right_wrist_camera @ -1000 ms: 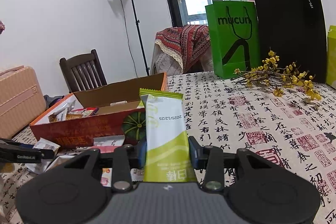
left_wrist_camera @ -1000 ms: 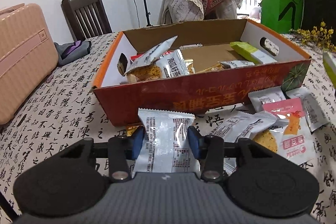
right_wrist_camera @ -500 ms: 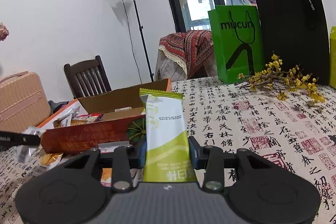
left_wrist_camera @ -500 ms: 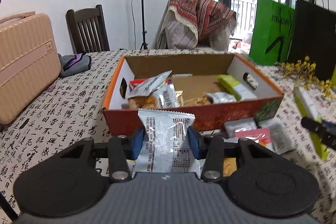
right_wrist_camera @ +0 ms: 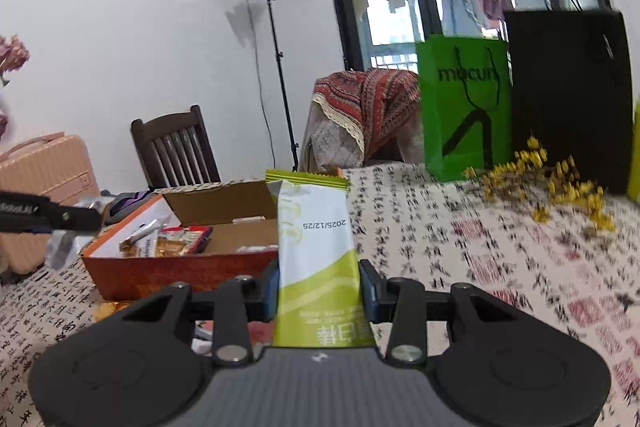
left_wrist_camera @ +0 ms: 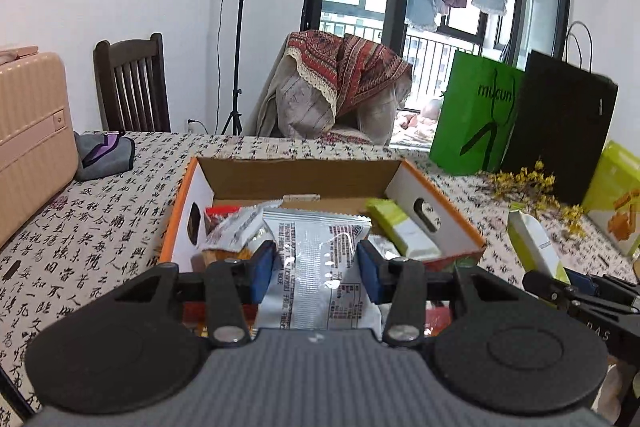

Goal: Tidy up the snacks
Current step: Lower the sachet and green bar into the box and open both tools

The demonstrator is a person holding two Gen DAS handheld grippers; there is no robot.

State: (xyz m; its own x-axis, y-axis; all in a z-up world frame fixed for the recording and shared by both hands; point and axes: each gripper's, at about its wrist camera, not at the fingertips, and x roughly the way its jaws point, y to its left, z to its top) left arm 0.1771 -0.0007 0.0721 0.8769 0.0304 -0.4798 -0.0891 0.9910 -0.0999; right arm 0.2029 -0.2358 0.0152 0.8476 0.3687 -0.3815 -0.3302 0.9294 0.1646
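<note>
My left gripper is shut on a silver snack packet and holds it up in front of the open orange cardboard box, which holds several snack packets. My right gripper is shut on a green and white snack packet and holds it upright, to the right of the box. The right gripper and its packet show at the right of the left wrist view. The left gripper's finger shows at the left of the right wrist view.
The table has a calligraphy-print cloth. A pink suitcase stands at the left. A green bag, a black bag and yellow flowers stand at the back right. A few loose packets lie in front of the box.
Both grippers have risen with their packets. The box now sits lower and farther in both views. The right gripper has moved in toward the box.
</note>
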